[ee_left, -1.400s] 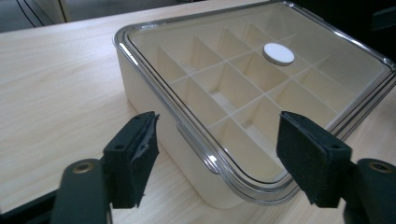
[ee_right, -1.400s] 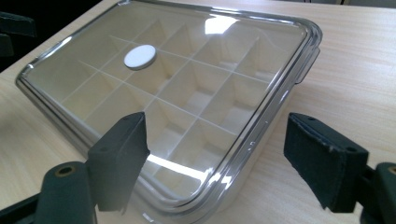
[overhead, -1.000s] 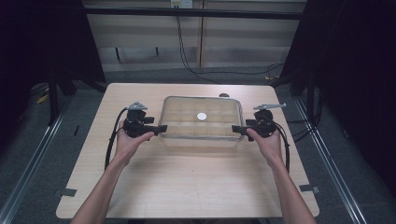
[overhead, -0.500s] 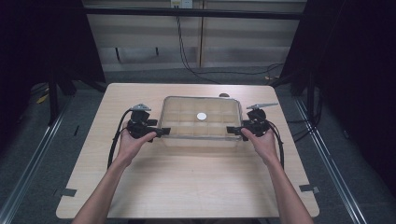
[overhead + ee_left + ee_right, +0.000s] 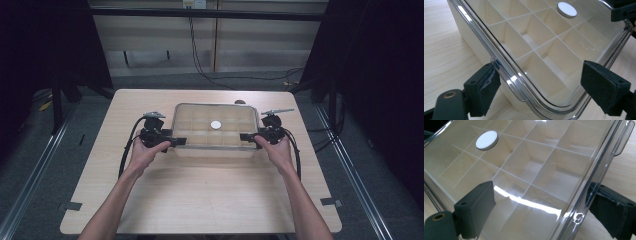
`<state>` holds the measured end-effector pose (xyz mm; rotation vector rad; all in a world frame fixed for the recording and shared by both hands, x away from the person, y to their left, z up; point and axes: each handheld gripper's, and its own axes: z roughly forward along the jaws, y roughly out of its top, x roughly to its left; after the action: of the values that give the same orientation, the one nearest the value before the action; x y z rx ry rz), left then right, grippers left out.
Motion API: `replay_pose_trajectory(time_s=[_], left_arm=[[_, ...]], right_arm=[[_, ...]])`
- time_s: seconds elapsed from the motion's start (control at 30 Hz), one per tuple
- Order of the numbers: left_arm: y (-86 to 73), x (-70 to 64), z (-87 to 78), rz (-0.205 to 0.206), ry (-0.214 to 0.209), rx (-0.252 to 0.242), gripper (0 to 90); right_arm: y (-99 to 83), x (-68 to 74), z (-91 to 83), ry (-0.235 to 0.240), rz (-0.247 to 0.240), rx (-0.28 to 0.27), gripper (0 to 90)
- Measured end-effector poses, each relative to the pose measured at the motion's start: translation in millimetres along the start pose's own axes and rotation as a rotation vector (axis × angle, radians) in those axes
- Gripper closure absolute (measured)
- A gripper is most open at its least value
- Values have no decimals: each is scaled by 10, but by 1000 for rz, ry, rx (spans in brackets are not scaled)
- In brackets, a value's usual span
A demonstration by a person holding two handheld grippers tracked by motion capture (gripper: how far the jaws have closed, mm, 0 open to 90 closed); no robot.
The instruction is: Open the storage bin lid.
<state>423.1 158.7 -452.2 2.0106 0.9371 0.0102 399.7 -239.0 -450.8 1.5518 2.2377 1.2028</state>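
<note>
A: Nearest us, the left gripper (image 5: pixel 179 141) and right gripper (image 5: pixel 246 136) stand wide open, fingers (image 5: pixel 482 88) straddling the clear lid's (image 5: pixel 529 170) rim, clamping nothing.

B: And the compartment box (image 5: pixel 216 131)?

A: Mid-table, toward the far edge. Uneven squeezes could tilt the lid or drag the box sideways.

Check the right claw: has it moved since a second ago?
Yes. The right claw has closed in leftward from off the box's right side and now straddles the lid edge of the clear divided box.
</note>
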Motion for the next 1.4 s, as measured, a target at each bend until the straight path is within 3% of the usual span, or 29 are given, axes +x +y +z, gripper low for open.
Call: replay_pose_trajectory(time_s=[0.13, 0.3, 0.5, 0.7, 0.83, 1.07, 1.27, 1.4], left_arm=[[0, -1, 3, -3, -2, 0, 166], [9, -47, -21, 26, 35, 0, 178], [-7, -29, -30, 20, 29, -19, 204], [-9, -49, -52, 51, 53, -28, 262], [-9, -27, -72, 31, 60, -50, 323], [-12, -32, -75, 35, 63, -61, 345], [-9, -31, -86, 34, 65, -71, 372], [-13, -26, -94, 33, 66, -76, 389]], right_arm=[[-11, 14, 5, -11, 13, -12, 93], [-17, 34, -1, -32, 17, -29, 111], [-35, 20, -14, -33, 28, -50, 141], [-23, 51, -91, -78, -11, -97, 251], [-25, 67, -103, -91, -7, -109, 284], [-43, 37, -114, -79, -1, -135, 312], [-88, -36, -143, -44, 42, -160, 383], [-110, -48, -148, -45, 69, -185, 409]])
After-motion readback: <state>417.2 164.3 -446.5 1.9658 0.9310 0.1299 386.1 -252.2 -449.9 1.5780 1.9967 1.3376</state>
